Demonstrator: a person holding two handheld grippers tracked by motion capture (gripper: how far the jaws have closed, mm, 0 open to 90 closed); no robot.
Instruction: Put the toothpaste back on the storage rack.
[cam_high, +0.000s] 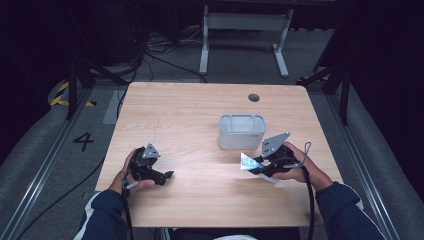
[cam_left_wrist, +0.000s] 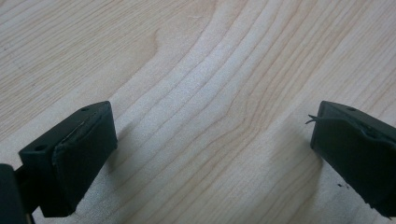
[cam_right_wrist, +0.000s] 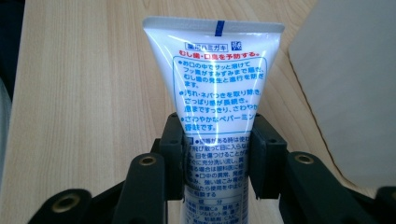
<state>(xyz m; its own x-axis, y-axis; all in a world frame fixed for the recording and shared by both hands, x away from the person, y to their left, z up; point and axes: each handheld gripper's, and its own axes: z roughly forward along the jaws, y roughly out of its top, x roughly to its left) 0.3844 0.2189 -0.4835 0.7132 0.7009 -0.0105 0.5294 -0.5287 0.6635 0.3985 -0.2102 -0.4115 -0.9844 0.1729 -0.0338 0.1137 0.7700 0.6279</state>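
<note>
Right gripper (cam_right_wrist: 215, 154) clamped on a white tube (cam_right_wrist: 215, 84) printed with blue and red text, jaws pressing its two sides, crimped flat end pointing away at 12 o'clock. Seen from above, tube (cam_high: 247, 161) held over the wooden table (cam_high: 200, 105), at 6 o'clock of a white bin (cam_high: 242, 131). Left gripper (cam_left_wrist: 212, 154) spread wide with nothing between its jaws, low over bare wood at 8 o'clock of the bin.
</note>
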